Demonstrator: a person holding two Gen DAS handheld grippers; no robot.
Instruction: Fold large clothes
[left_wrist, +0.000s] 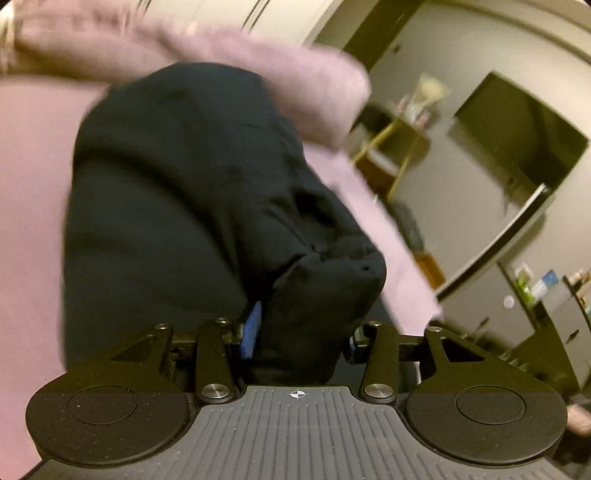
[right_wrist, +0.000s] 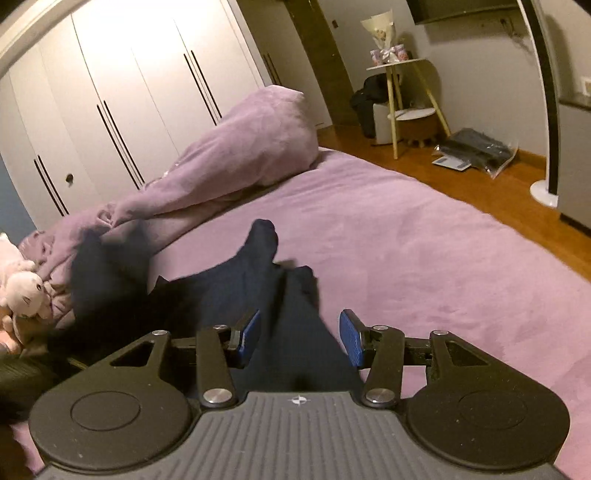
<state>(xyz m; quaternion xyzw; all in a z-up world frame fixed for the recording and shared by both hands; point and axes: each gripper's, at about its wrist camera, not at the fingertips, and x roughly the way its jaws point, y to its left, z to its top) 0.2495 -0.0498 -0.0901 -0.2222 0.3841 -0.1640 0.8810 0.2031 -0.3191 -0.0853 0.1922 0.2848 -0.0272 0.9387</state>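
Currently: dark garment (right_wrist: 236, 280) on purple bed (right_wrist: 406, 240). Left gripper (left_wrist: 299, 332) fingers clamped on a bunched fold; right gripper (right_wrist: 301, 332) fingers apart, cloth between them, unpressed.

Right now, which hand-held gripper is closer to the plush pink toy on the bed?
Probably the left. The plush pink toy lies far off to the left of the right hand-held gripper. The left hand-held gripper, filled with dark navy garment, doesn't show the toy.
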